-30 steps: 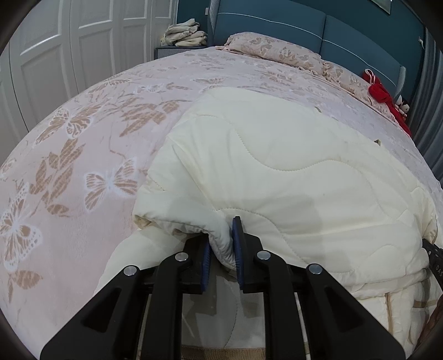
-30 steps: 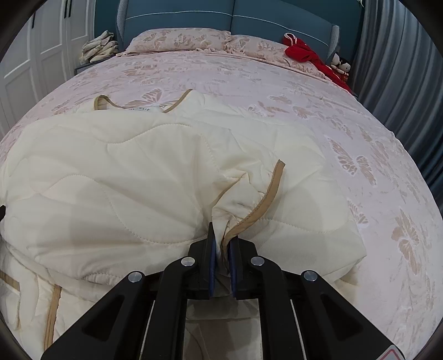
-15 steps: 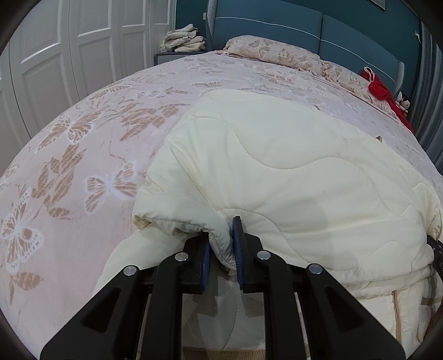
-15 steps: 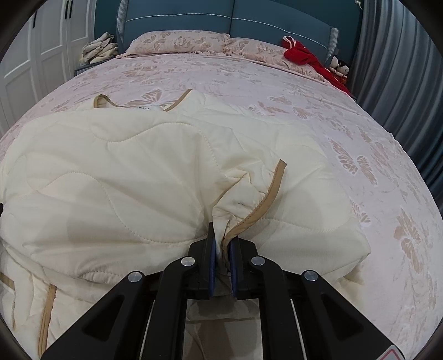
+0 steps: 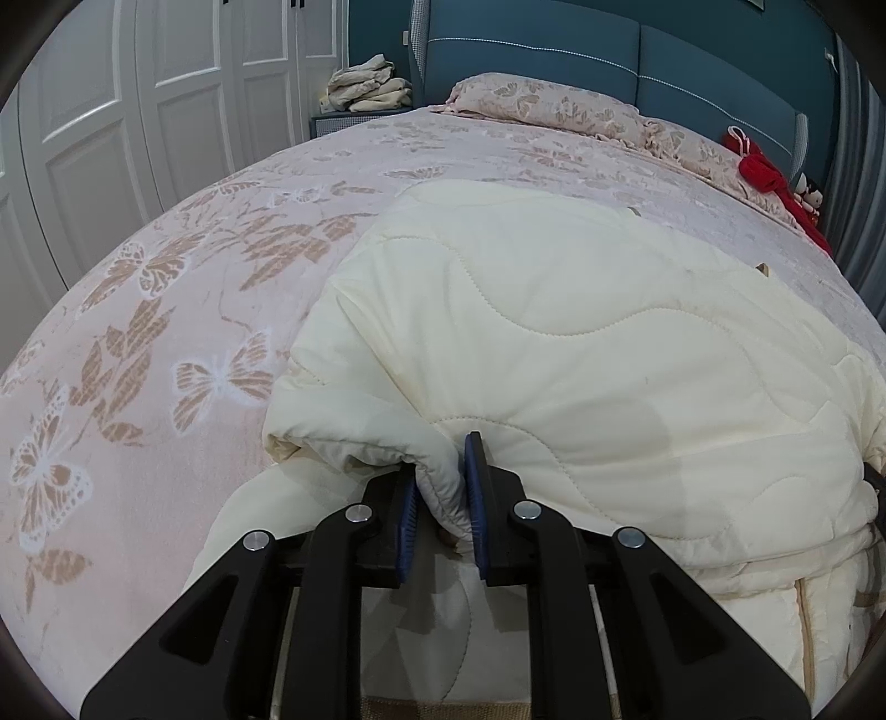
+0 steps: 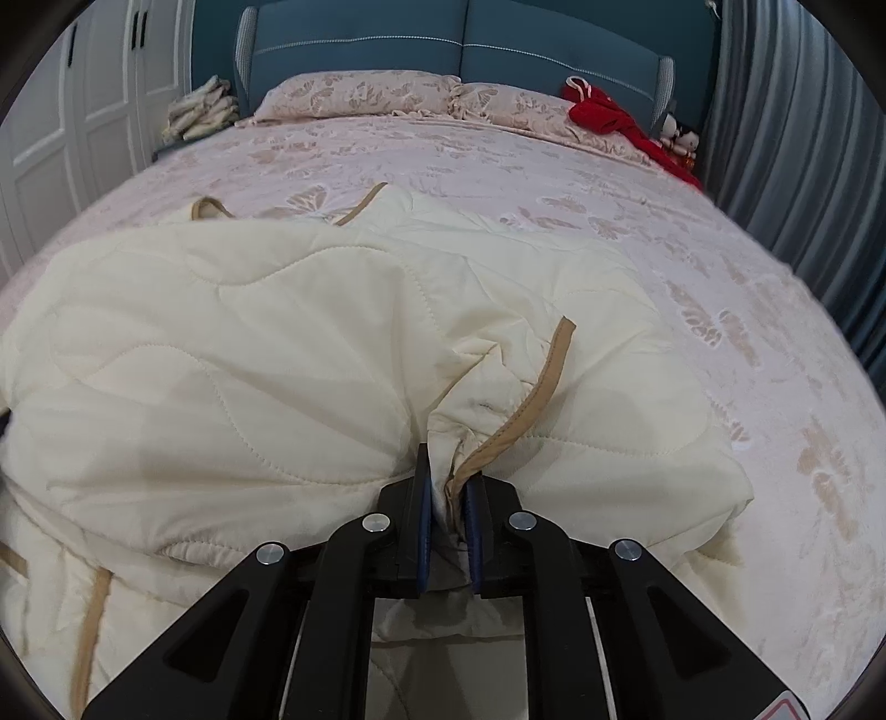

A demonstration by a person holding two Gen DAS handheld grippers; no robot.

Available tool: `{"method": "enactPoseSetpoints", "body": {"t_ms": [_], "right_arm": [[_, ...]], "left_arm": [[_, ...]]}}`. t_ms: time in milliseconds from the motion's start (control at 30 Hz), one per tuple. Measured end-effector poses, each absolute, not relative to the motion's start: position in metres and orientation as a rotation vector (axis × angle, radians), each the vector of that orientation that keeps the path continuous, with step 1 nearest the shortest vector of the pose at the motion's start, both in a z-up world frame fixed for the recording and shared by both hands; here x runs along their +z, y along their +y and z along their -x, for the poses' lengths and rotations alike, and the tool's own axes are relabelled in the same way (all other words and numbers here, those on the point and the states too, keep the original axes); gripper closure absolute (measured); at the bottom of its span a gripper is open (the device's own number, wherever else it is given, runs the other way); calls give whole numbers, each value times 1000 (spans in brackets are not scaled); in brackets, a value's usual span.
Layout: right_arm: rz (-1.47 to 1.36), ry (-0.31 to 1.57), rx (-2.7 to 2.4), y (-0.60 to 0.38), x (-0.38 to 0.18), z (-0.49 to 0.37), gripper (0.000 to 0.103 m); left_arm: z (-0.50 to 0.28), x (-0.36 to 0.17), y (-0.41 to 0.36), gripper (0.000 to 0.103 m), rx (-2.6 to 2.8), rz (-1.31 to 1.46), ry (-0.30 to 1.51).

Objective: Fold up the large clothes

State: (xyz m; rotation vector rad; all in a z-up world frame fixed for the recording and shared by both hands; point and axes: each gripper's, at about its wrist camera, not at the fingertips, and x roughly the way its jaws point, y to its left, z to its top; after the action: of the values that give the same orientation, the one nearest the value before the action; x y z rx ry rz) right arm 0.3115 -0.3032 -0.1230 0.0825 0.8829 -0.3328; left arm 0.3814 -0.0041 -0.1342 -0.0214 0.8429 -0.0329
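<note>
Home bedroom. A large bed (image 5: 232, 288) fills most of both views, covered with a pink bedspread (image 6: 609, 210) printed with butterflies and leaves. Matching pink pillows (image 6: 360, 94) lie at the far end against a padded teal headboard (image 6: 465, 39). White panelled wardrobe doors (image 5: 138, 99) stand at upper left of the left wrist view. A small bedside table (image 5: 338, 123) beside the headboard carries a pile of folded beige cloth (image 5: 368, 83). Grey curtains (image 6: 797, 144) hang at the right edge of the right wrist view. A red garment (image 6: 614, 124) and small dolls (image 6: 678, 135) sit at the bed's upper right corner.
</note>
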Motion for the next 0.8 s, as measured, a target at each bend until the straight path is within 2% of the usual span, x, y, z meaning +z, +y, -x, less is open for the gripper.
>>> {"method": "enactPoseSetpoints", "body": {"t_ms": [33, 67, 100, 133, 167, 200, 267, 300, 500, 633, 733, 800], "right_arm": [[-111, 882, -319, -307, -121, -310, 88], [-153, 885, -303, -313, -118, -308, 87], [-197, 900, -297, -321, -111, -303, 75], [-231, 911, -302, -325, -104, -296, 53], [-297, 906, -300, -334, -91, -281, 45], [-356, 878, -278, -342, -79, -261, 40], [-402, 866, -267, -354, -63, -218, 37], [-407, 873, -273, -359, -58, -195, 35], [-500, 953, -345, -392, -64, -63, 31], [-761, 962, -331, -404, -93, 1, 31], [-862, 929, -300, -397, -107, 10, 31], [-896, 919, -269, -392, -114, 2, 31]], "left_arm": [[-382, -133, -3, 85, -28, 21, 845], [-381, -131, -2, 79, -23, 26, 849], [-380, -124, 5, 64, -8, 42, 865], [-377, -118, 12, 57, -9, 61, 876], [-371, -114, 19, 46, -24, 88, 884], [-360, -106, 30, 35, -42, 119, 892], [-333, -91, 52, 20, -51, 131, 900], [-322, -87, 61, 15, -63, 136, 906], [-244, -87, 138, 12, -123, 309, 1056], [-208, -106, 172, 13, -114, 448, 1143], [-190, -119, 178, 18, -138, 532, 1182], [-184, -118, 176, 30, -162, 555, 1191]]}}
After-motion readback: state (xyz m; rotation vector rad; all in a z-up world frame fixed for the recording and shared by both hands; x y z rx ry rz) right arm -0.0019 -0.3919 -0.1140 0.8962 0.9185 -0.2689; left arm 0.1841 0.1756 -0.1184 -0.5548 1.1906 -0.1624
